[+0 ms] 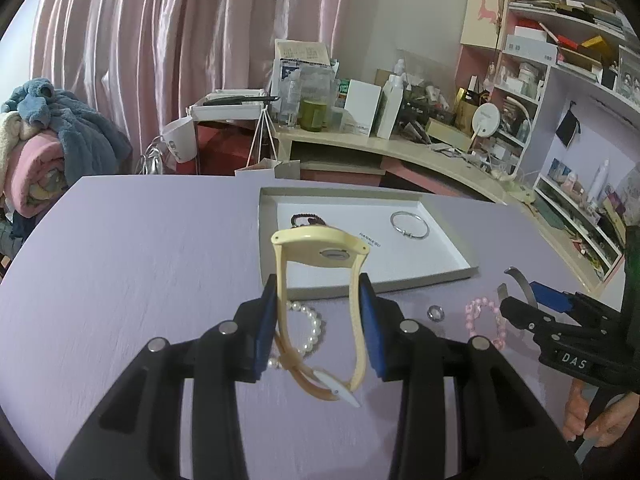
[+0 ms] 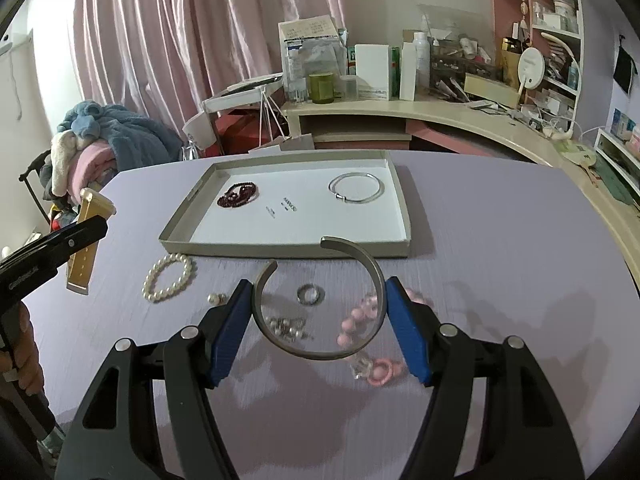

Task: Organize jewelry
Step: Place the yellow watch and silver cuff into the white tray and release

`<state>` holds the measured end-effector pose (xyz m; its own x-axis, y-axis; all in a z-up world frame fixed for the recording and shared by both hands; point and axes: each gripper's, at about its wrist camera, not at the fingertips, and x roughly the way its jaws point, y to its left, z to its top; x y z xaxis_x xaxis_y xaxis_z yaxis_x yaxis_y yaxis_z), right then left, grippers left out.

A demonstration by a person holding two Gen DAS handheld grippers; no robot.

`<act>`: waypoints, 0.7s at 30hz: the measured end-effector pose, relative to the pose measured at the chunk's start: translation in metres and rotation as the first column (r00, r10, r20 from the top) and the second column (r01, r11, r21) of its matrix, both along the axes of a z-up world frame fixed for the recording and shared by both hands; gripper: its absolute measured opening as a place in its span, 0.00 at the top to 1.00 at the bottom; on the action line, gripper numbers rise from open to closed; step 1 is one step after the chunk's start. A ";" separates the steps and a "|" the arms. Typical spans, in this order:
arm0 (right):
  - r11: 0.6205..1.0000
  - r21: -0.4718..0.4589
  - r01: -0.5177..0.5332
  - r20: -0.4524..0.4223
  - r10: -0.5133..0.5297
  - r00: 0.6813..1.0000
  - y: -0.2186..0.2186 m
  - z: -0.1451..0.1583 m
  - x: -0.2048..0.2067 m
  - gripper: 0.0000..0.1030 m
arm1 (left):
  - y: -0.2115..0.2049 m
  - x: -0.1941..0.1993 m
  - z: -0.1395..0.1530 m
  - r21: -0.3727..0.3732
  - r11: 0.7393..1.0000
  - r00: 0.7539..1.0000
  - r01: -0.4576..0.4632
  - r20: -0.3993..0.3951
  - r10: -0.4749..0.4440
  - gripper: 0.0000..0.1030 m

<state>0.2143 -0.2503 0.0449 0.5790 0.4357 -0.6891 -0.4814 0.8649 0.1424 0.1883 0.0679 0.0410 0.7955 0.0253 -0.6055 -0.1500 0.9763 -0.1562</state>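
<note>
My left gripper (image 1: 318, 296) is shut on a cream watch (image 1: 320, 252) and holds it above the purple table, in front of the white tray (image 1: 436, 276). It also shows in the right wrist view (image 2: 86, 248). My right gripper (image 2: 318, 300) is shut on an open silver cuff bangle (image 2: 320, 312), held above the table just in front of the tray (image 2: 280, 250). In the tray lie a dark red bead bracelet (image 2: 238, 195) and a thin silver bangle (image 2: 356, 187). On the table lie a pearl bracelet (image 2: 170, 278), a ring (image 2: 311, 293), small earrings (image 2: 288, 327) and a pink bead bracelet (image 2: 360, 320).
The purple table (image 2: 500, 240) ends at the right near a curved desk (image 2: 460, 120) crowded with boxes and bottles. Pink curtains (image 2: 180, 40) hang behind. A pile of blankets (image 2: 100, 140) sits at the far left. A pink ring-like piece (image 2: 384, 372) lies under my right fingers.
</note>
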 end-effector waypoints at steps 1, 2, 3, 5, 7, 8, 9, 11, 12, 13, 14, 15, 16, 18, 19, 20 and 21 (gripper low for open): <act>1.000 0.000 -0.002 0.001 0.002 1.000 0.001 0.000 0.002 0.34 | 0.000 0.001 -0.001 0.000 1.000 1.000 0.001 0.000 -0.001 0.63; 1.000 0.000 -0.002 0.002 0.002 1.000 0.002 0.001 0.003 0.34 | 0.000 0.003 -0.001 0.000 1.000 1.000 0.001 -0.001 -0.001 0.63; 1.000 0.000 -0.003 0.001 0.003 1.000 0.003 0.000 0.004 0.34 | 0.001 0.004 -0.002 0.001 1.000 1.000 0.002 -0.002 -0.002 0.63; 1.000 0.000 -0.003 -0.004 0.003 1.000 0.004 -0.001 0.006 0.34 | -0.001 0.006 -0.004 0.001 1.000 1.000 0.003 -0.005 -0.003 0.63; 1.000 -0.003 -0.002 -0.010 0.002 1.000 0.004 -0.004 0.007 0.34 | -0.001 0.007 -0.006 -0.003 1.000 1.000 0.004 -0.009 -0.004 0.63; 1.000 -0.005 -0.002 -0.012 0.002 1.000 0.004 -0.005 0.007 0.34 | -0.001 0.008 -0.007 -0.004 1.000 1.000 0.004 -0.011 -0.004 0.63; 1.000 -0.007 -0.001 -0.014 0.001 1.000 0.004 -0.006 0.007 0.34 | -0.001 0.008 -0.008 -0.005 1.000 1.000 0.003 -0.013 -0.003 0.63; 1.000 -0.010 0.002 -0.018 -0.003 1.000 0.003 -0.007 0.008 0.34 | -0.001 0.008 -0.009 -0.006 1.000 1.000 0.002 -0.013 -0.002 0.63; 1.000 -0.010 0.004 -0.018 -0.004 1.000 0.002 -0.007 0.008 0.34 | -0.001 0.008 -0.008 -0.005 1.000 1.000 0.003 -0.013 -0.003 0.63; 1.000 -0.010 0.005 -0.019 -0.005 1.000 0.002 -0.007 0.008 0.34 | -0.001 0.008 -0.009 -0.005 1.000 1.000 0.003 -0.012 -0.003 0.63; 1.000 -0.011 0.007 -0.018 -0.007 1.000 0.001 -0.007 0.009 0.34 | -0.001 0.008 -0.008 -0.005 1.000 1.000 0.003 -0.011 -0.003 0.63; 1.000 -0.011 0.007 -0.016 -0.008 1.000 0.001 -0.006 0.009 0.34 | 0.000 0.008 -0.008 -0.006 1.000 1.000 0.003 -0.011 -0.003 0.63; 1.000 -0.011 0.008 -0.015 -0.008 1.000 0.001 -0.006 0.009 0.34 | -0.001 0.008 -0.008 -0.006 1.000 1.000 0.003 -0.011 -0.003 0.63; 1.000 -0.011 0.009 -0.012 -0.009 1.000 0.001 -0.005 0.010 0.34 | 0.000 0.008 -0.009 -0.005 1.000 1.000 0.004 -0.011 -0.004 0.63; 1.000 -0.012 0.010 -0.010 -0.010 1.000 0.001 -0.004 0.011 0.34 | 0.000 0.008 -0.009 -0.006 1.000 1.000 0.005 -0.011 -0.005 0.63; 1.000 -0.014 0.010 -0.009 -0.010 1.000 0.002 -0.004 0.013 0.34 | -0.001 0.009 -0.009 -0.007 1.000 1.000 0.006 -0.011 -0.006 0.63; 1.000 -0.018 0.010 -0.006 -0.010 1.000 0.003 -0.002 0.015 0.34 | -0.001 0.008 -0.009 -0.006 1.000 1.000 0.005 -0.010 -0.005 0.63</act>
<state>0.2297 -0.2472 0.0428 0.5791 0.4176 -0.7002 -0.4719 0.8720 0.1297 0.1966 0.0671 0.0318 0.7892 0.0179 -0.6139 -0.1467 0.9761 -0.1601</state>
